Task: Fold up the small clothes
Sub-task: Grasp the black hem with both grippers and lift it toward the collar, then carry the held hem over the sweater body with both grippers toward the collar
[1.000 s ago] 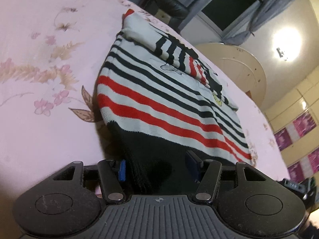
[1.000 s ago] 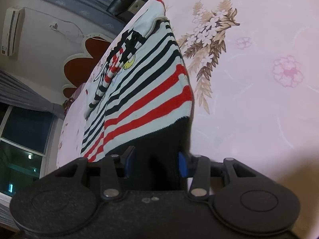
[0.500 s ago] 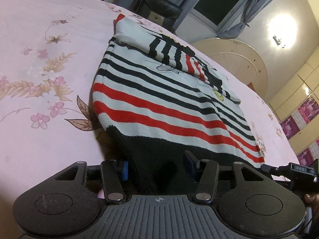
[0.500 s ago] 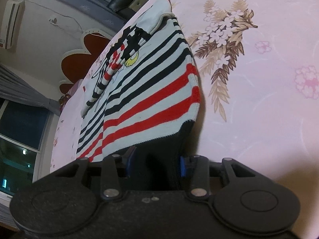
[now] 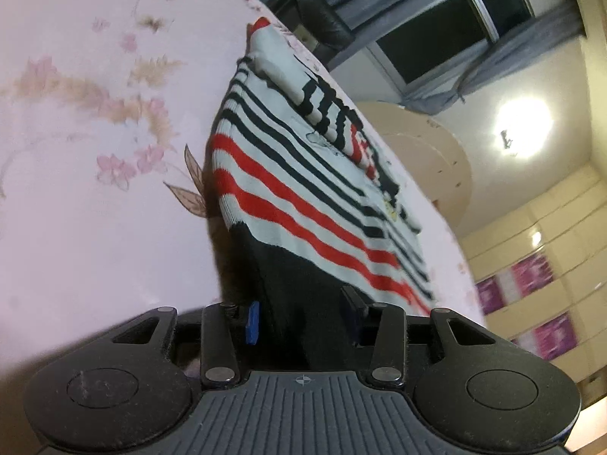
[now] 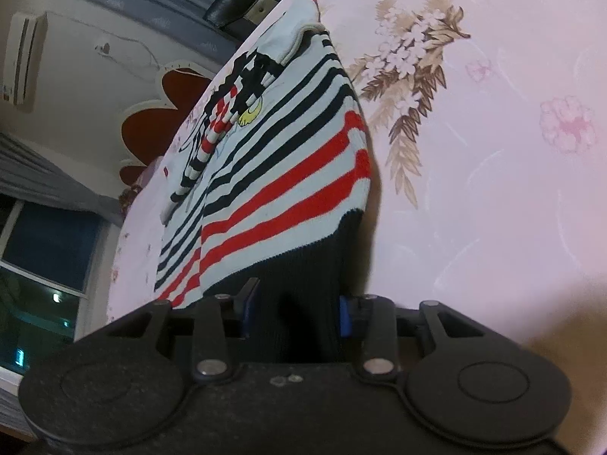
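A small striped sweater (image 5: 303,185), white with black and red stripes and a black hem band, lies on the pink floral bedsheet (image 5: 95,197). Its sleeves are folded across the chest. My left gripper (image 5: 303,320) is shut on the black hem at the sweater's left corner. My right gripper (image 6: 296,313) is shut on the black hem at the right corner of the sweater (image 6: 288,159). Both corners are lifted off the sheet, and the hem hides the space between the blue finger pads (image 5: 252,322).
The sheet (image 6: 493,151) stretches wide on the outer side of each gripper. A black chair (image 5: 322,22) and a dark window (image 5: 447,34) stand beyond the bed's far edge. A round headboard (image 5: 428,163) lies to the right.
Both grippers have lifted the hem and tilted up, so the sweater's lower edge now stands higher off the sheet and the view has swung toward the ceiling.
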